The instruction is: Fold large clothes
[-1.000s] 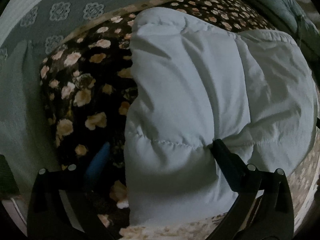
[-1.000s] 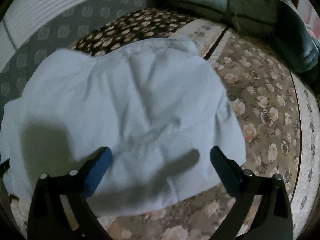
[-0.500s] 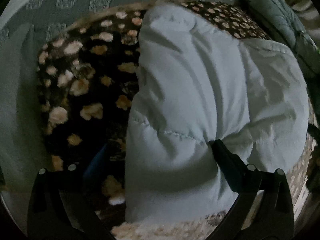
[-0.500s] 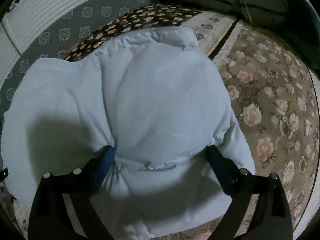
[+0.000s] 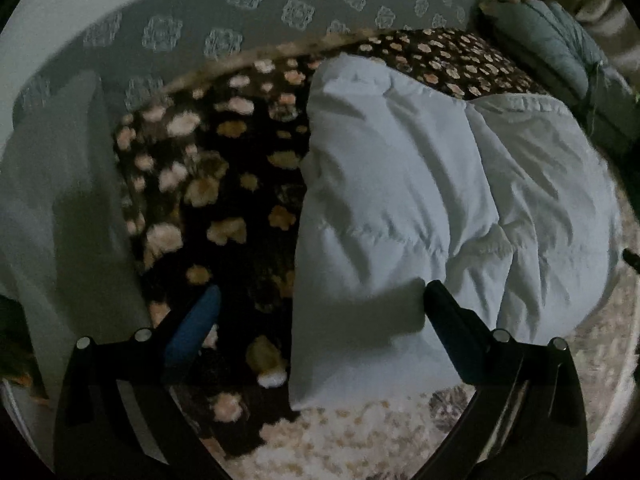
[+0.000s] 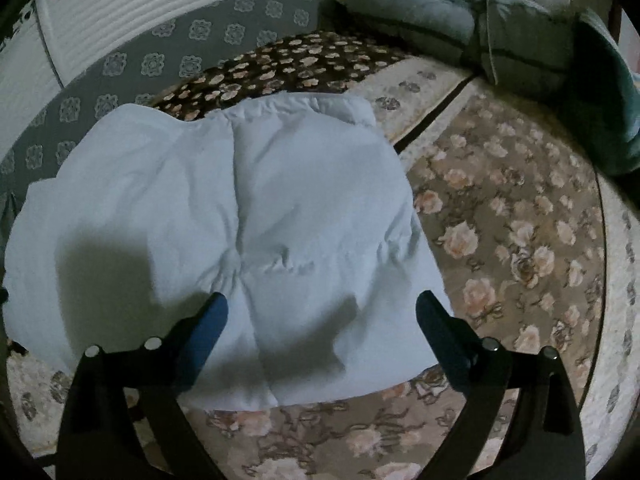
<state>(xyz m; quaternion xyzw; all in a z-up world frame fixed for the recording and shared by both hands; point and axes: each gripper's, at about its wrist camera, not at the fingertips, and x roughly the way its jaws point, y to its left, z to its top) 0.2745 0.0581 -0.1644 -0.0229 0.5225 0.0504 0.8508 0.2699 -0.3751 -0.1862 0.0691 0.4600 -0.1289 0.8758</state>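
A pale blue padded garment [image 5: 440, 200] lies folded in a thick rectangle on the floral rug. In the left wrist view my left gripper [image 5: 320, 304] hangs open over its left edge, the right finger above the fabric and the left finger over the dark flowered blanket [image 5: 224, 184]. The same garment [image 6: 224, 216] fills the middle of the right wrist view. My right gripper [image 6: 320, 312] is open just above its near edge, nothing between the fingers. Both grippers cast shadows on the cloth.
A beige rose-patterned rug [image 6: 512, 232] spreads to the right. A grey patterned mat [image 5: 256, 28] borders the far side, with a white ribbed panel [image 6: 132, 12] behind it. Grey-green cushions [image 6: 460, 20] are piled at the back right. Another pale cloth [image 5: 52, 200] lies at far left.
Both grippers have lifted off the garment. The right gripper was pressing into the fabric half a second ago and now hovers above it; the left finger no longer dents the cloth.
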